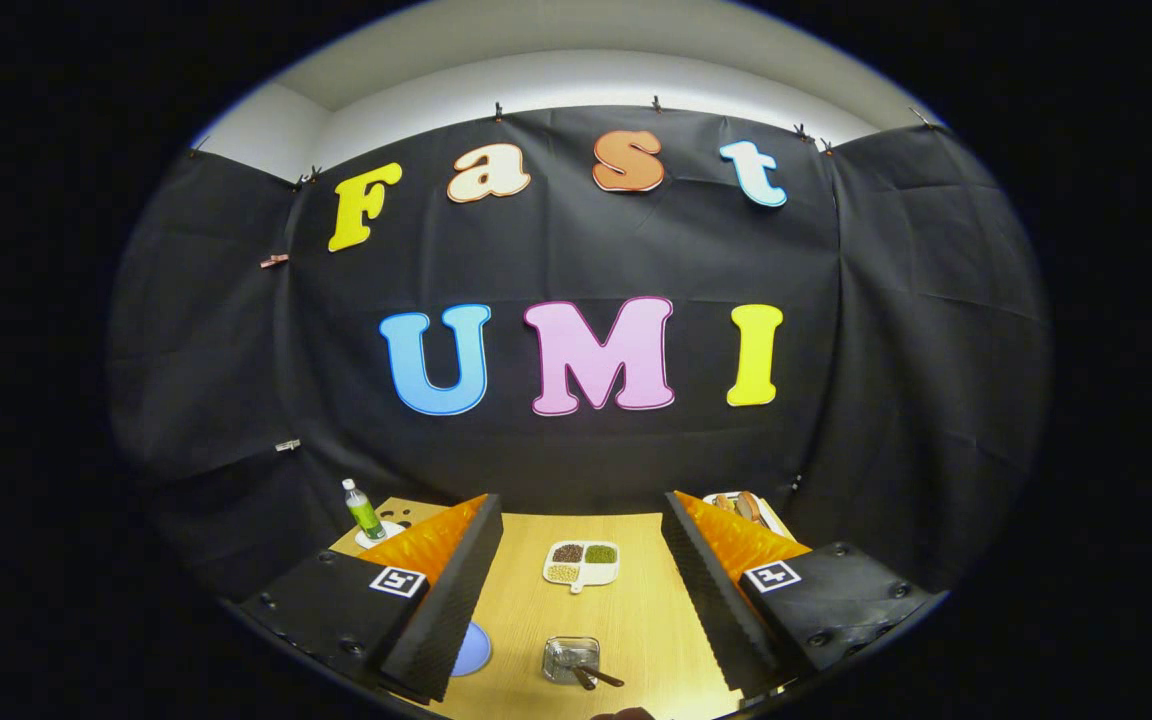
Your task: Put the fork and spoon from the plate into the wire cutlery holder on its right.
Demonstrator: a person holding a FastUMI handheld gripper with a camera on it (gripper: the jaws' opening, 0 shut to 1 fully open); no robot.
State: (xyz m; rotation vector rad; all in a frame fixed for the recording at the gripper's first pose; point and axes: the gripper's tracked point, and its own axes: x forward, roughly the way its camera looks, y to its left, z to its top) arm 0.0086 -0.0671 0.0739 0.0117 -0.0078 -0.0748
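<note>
Your gripper (581, 600) is spread wide, holding nothing and touching nothing, raised well above the wooden table (636, 620). Between the fingers, near you, sits the wire cutlery holder (571, 658) with two dark handles (596, 677) sticking out of it toward its right; I can't tell from here whether those are the fork and spoon, too small. The blue plate (473, 650) is just left of the holder, mostly hidden behind the left finger, so I can't see what's on it. Further out between the fingers is a white divided dish (582, 564) with beans or grains; a green bottle (364, 510) stands beyond the left finger, another tray (744, 505) beyond the right. My guess on handling: cutlery is stiff, light, thin and slick, lying flat. Take it across the handle near mid-length, fingers square to it, close fully. Expect it to pivot if you grab near an end.
</note>
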